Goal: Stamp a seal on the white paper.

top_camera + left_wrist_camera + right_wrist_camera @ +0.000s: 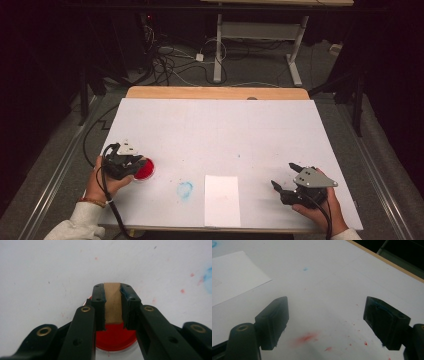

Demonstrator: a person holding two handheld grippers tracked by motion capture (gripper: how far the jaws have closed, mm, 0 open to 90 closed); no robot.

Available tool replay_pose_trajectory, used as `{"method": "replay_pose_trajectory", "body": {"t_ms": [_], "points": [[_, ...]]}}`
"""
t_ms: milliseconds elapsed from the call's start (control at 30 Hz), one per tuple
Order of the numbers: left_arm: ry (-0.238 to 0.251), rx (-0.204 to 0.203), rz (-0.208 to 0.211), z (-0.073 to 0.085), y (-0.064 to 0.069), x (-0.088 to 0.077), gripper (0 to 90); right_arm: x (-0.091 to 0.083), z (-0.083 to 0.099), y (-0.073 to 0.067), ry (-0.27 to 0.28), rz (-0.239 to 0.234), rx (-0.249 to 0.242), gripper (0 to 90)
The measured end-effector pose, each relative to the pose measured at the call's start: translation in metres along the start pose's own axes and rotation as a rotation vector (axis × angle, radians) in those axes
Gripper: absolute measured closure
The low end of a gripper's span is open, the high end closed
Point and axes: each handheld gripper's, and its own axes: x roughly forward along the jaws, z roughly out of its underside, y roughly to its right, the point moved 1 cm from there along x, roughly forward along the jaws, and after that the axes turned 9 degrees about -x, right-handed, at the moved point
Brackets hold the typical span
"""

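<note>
Left gripper point(113, 293): clenched on tan wooden block point(113, 302), over round red ink pad point(145, 169) at near-left of white table sheet point(215, 130) | Right gripper point(325, 322): released, jaws apart, near-right, above red smears point(308, 338) | White paper rectangle point(222, 200): near centre, beside blue smudge point(185, 189).

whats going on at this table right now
A person works at a white-covered table with a gripper in each hand. The left gripper is shut on a wooden block, likely a stamp, held over a round red ink pad. The right gripper rests open and empty over red smudges. A sheet of white paper lies between the hands.
</note>
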Motion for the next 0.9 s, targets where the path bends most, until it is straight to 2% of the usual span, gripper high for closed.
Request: {"method": "replay_pose_trajectory", "body": {"t_ms": [133,267,433,633,900], "points": [[0.058,0.019,0.016,-0.009,0.009,-0.014,74.1,-0.004,0.000,0.000,0.007,0.012,0.016,20.5],[0.101,0.051,0.027,-0.016,0.019,-0.024,74.1,-0.004,-0.001,-0.001,0.008,0.003,0.000,20.4],[0.148,0.075,0.080,-0.026,0.030,-0.028,74.1,-0.004,-0.001,-0.001,0.011,0.003,0.002,20.3],[0.169,0.122,0.115,-0.039,0.050,-0.027,74.1,-0.004,-0.001,-0.002,0.012,0.004,0.002,20.2],[0.170,0.171,0.150,-0.051,0.071,-0.023,74.0,-0.004,0.000,-0.002,0.011,0.003,-0.001,20.2]]}}
